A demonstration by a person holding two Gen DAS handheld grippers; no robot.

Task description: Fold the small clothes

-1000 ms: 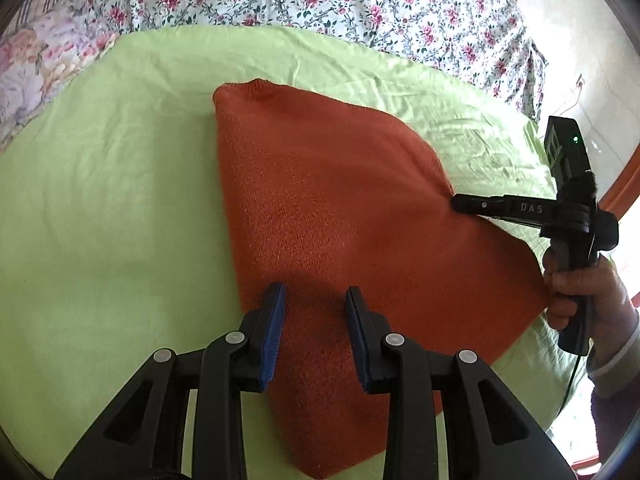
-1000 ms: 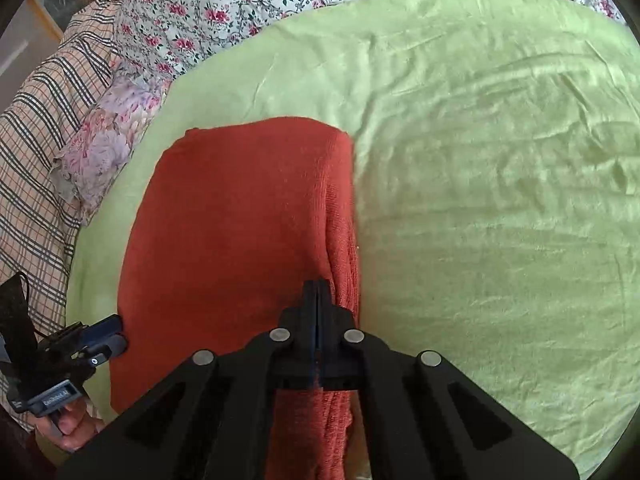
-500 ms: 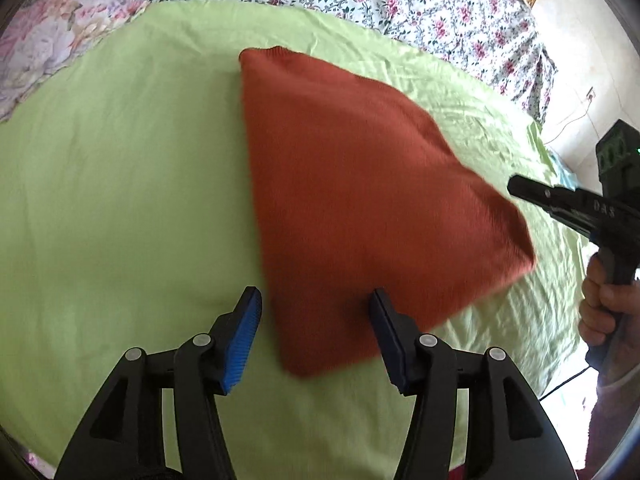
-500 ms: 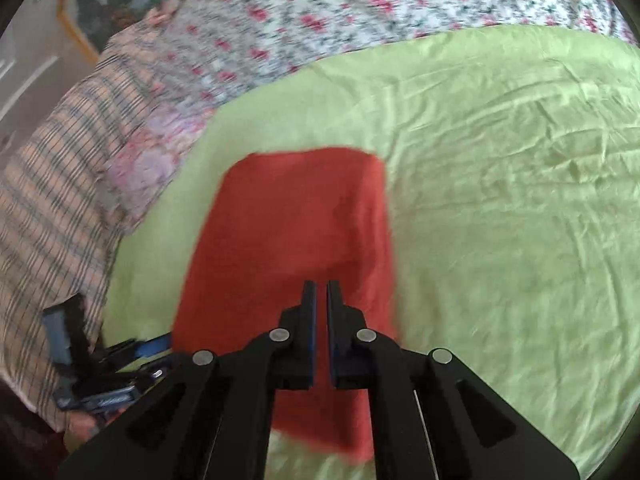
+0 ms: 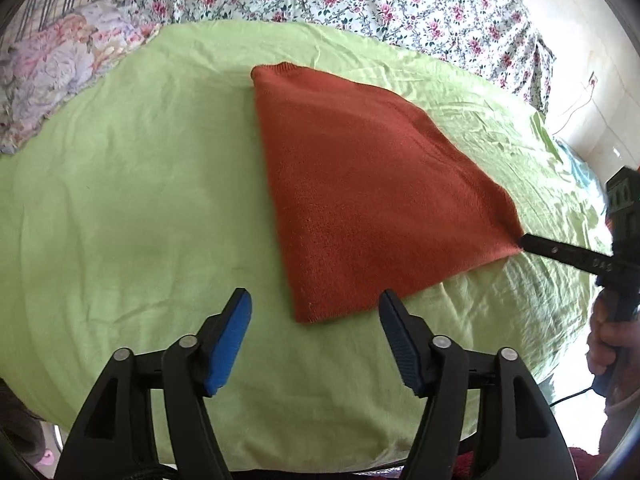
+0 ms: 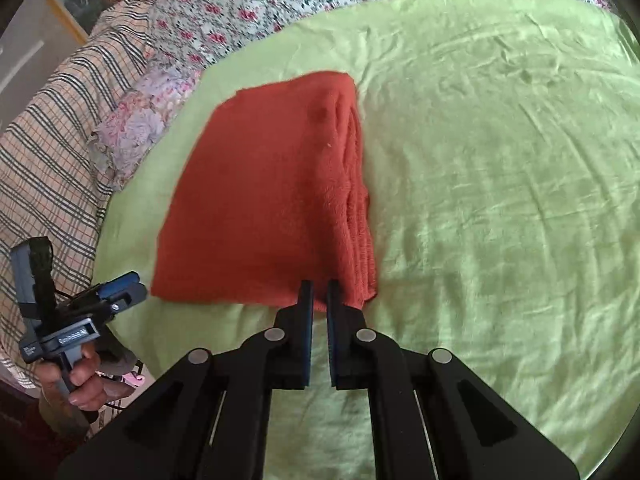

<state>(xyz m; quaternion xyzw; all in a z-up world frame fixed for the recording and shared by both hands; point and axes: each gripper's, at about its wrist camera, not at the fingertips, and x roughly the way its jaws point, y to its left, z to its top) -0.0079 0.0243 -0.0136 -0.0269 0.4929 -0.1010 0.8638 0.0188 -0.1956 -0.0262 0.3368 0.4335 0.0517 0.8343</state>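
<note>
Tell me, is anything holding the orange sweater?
The left fingers are opening, empty. The right fingers sit almost shut at a corner of the sweater; a pinch cannot be told.

Left gripper (image 5: pixel 316 312): jaws opening, withdrawn clear of folded sweater (image 5: pixel 372 208). Right gripper (image 6: pixel 319 292): released, drawn back to its near edge.

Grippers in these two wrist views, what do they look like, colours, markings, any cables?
Both are black plastic with triangular cut-outs and silver rivets. The left gripper has bright blue ribbed pads inside its jaws. The right gripper carries white lettering along a finger, a dark green box on top, and a black cable hanging below its handle.
</note>
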